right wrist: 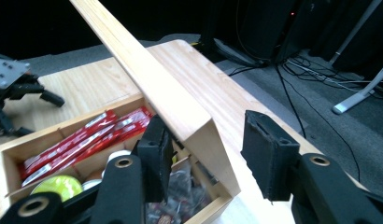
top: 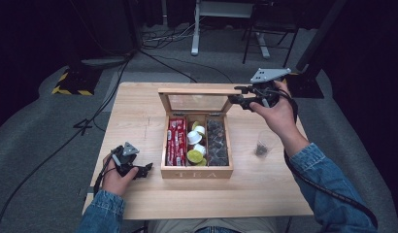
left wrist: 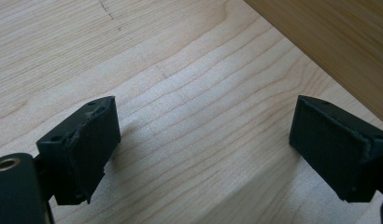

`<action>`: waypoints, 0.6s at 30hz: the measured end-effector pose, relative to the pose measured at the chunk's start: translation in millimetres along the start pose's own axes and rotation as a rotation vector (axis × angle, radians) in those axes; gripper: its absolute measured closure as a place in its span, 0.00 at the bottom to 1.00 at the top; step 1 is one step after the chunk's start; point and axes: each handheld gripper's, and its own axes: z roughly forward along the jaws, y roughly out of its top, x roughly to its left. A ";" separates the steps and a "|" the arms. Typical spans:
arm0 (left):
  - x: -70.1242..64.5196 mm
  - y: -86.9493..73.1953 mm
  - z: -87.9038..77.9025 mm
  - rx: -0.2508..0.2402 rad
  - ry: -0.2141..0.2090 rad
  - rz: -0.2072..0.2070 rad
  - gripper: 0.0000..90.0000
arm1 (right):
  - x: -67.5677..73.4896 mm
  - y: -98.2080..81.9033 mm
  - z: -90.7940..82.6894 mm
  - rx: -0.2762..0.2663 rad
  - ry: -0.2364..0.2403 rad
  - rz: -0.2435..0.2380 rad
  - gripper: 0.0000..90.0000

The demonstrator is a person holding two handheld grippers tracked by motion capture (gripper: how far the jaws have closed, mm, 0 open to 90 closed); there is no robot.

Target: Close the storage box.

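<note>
Right gripper: jaws spread, straddling the free corner of the raised lid; one pad sits just beside the lid's inner face, the other stands apart from it, so no pinch shows.
Left gripper: jaws spread wide over bare table, nothing between them.
Tea box: mid-table, lid propped up at its 12 o'clock edge; left gripper at its 9 o'clock.
Compartments: three; red sachets, white and lime-green pods, dark packets.
Glass cup: one, at the box's 3 o'clock, something dark inside.
</note>
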 end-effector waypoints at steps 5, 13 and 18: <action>0.2 0.4 0.6 -0.002 -0.002 0.002 0.10 | 10.7 -8.5 -4.0 0.013 0.014 -0.011 0.58; 0.1 1.1 1.4 -0.004 0.000 0.000 0.10 | 26.5 -20.9 -7.9 0.026 0.026 -0.029 0.57; 0.6 2.5 1.9 0.003 0.001 0.007 0.10 | 35.3 -30.1 -9.0 0.031 0.027 -0.047 0.56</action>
